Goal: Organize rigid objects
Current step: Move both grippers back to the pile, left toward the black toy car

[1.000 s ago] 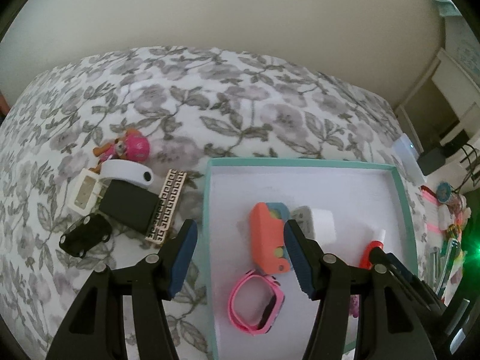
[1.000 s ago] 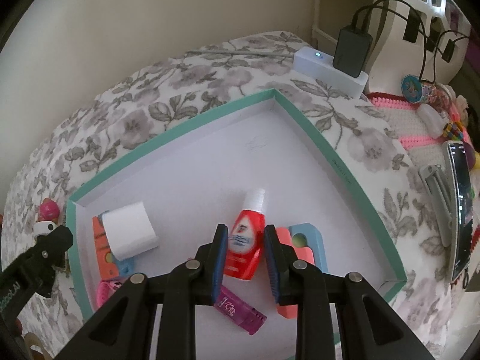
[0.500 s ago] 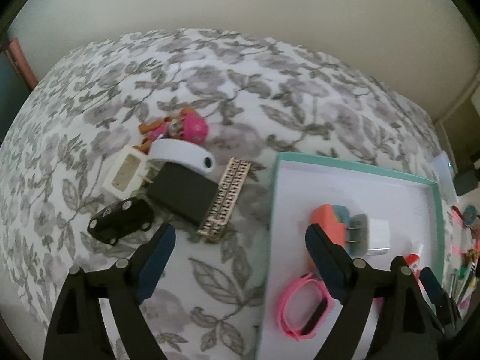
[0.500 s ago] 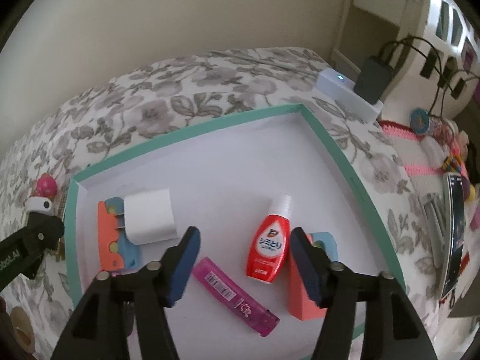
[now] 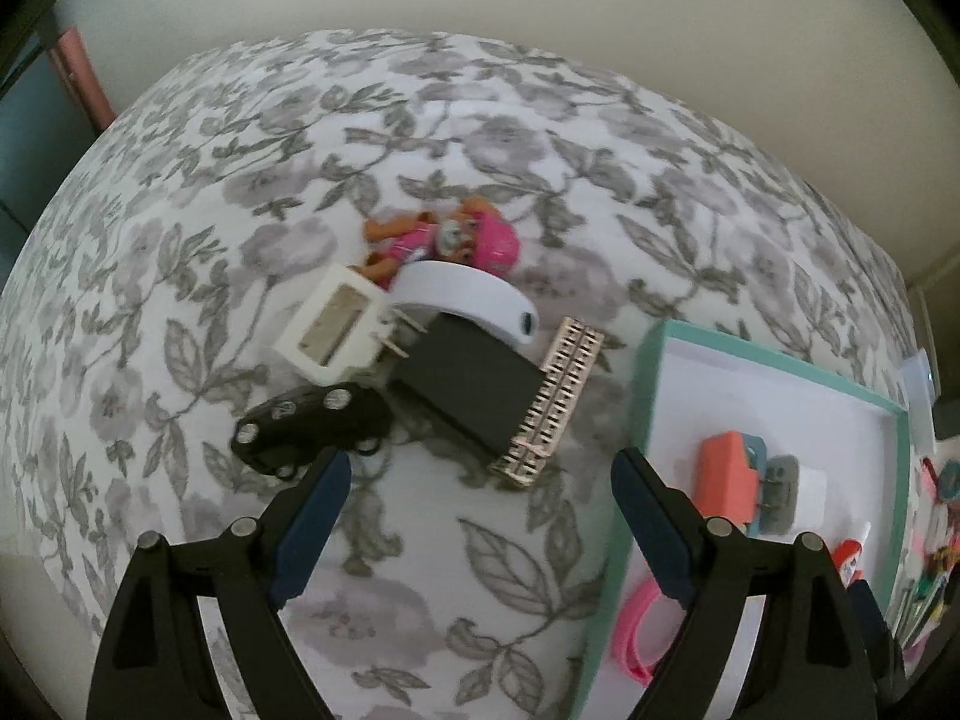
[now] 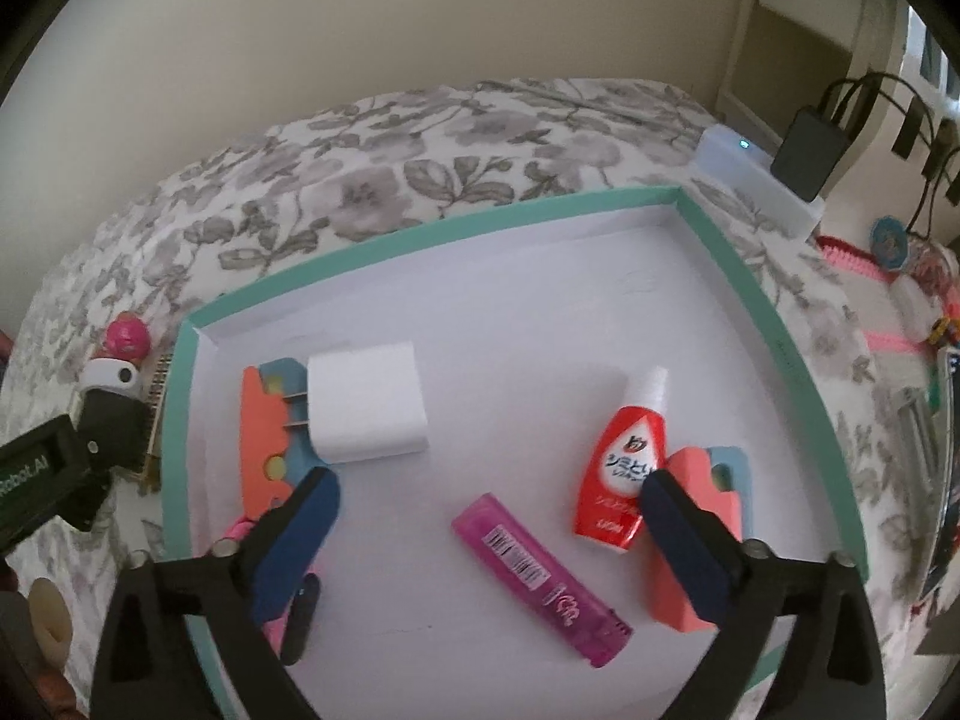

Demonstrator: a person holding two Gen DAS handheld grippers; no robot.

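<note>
Floral bedspread (image 5: 492,138) against a plain beige wall (image 6: 360,18)

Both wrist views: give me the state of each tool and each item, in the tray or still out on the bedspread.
left tool: open, empty, over the bedspread
right tool: open, empty, over the tray
tray: partly filled
red bottle: in tray, lying down
pink lighter: in tray, flat
white charger: in tray
black toy car: outside tray
black adapter: outside tray
pink toy figure: outside tray
</note>
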